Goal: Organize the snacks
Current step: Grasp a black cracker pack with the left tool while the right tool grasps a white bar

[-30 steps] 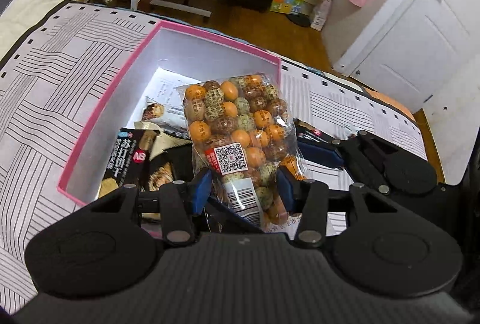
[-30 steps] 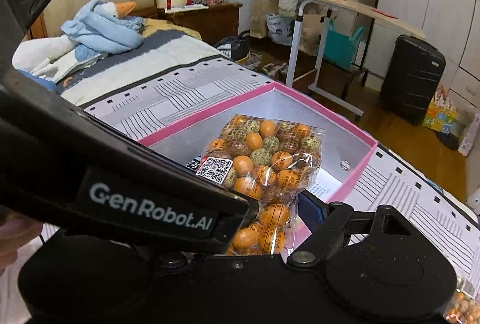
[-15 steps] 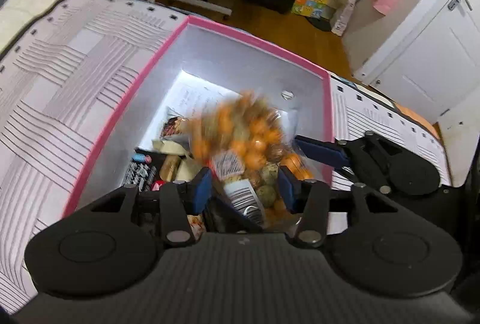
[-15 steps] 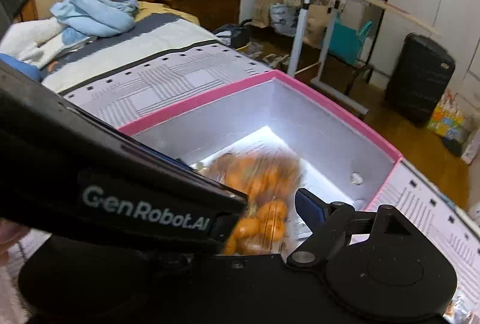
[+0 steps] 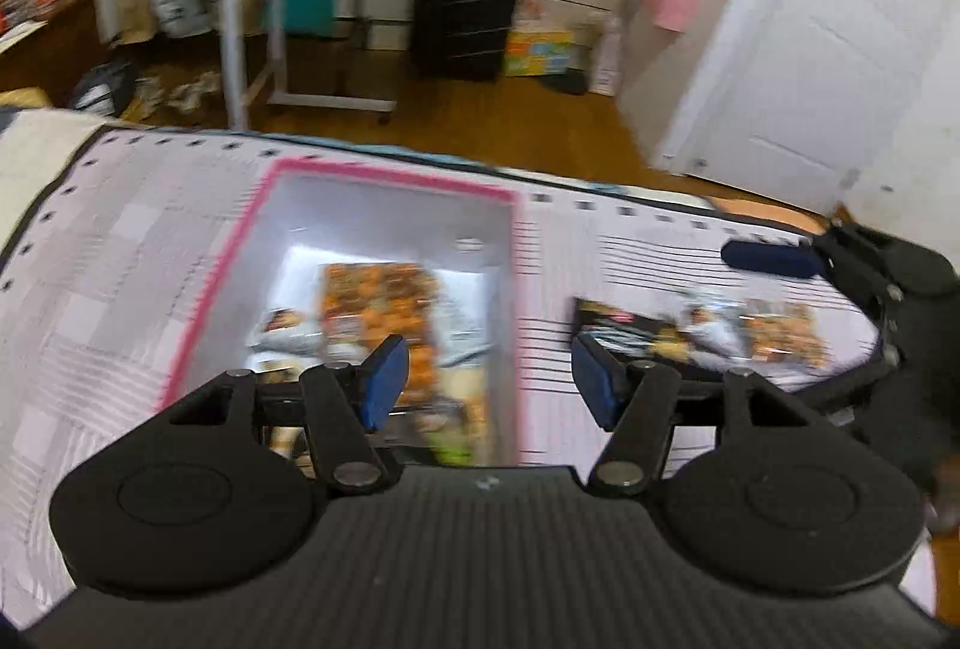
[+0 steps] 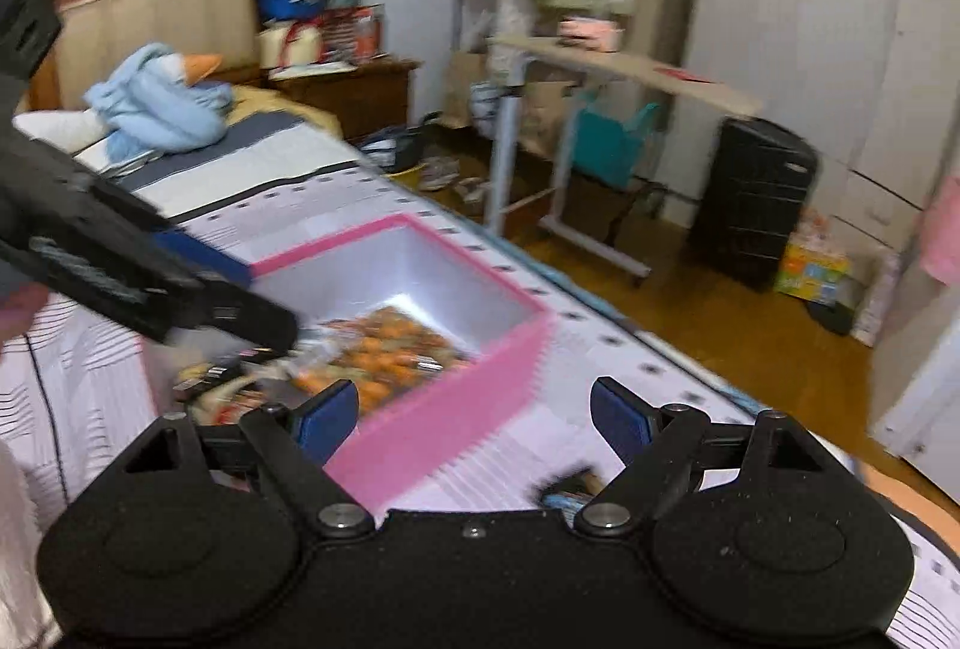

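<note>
Jaws of the left gripper point(image 5: 489, 379) were opening with nothing between them; those of the right gripper point(image 6: 474, 418) were spread wide, empty. A second before, the orange snack bag point(image 5: 375, 307) was gripped; now it lay inside the pink box point(image 5: 396, 181). Remaining packets point(image 5: 696, 334) on the bed might be misjudged in a hasty, blurred reach.

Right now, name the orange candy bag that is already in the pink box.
The orange bag lying flat inside the pink box; the other orange bag lies outside on the bedspread.

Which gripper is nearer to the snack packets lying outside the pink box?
Right. The right gripper hovers just beside the snack packets; the left gripper, jaws opening and empty, sits over the pink box.
</note>
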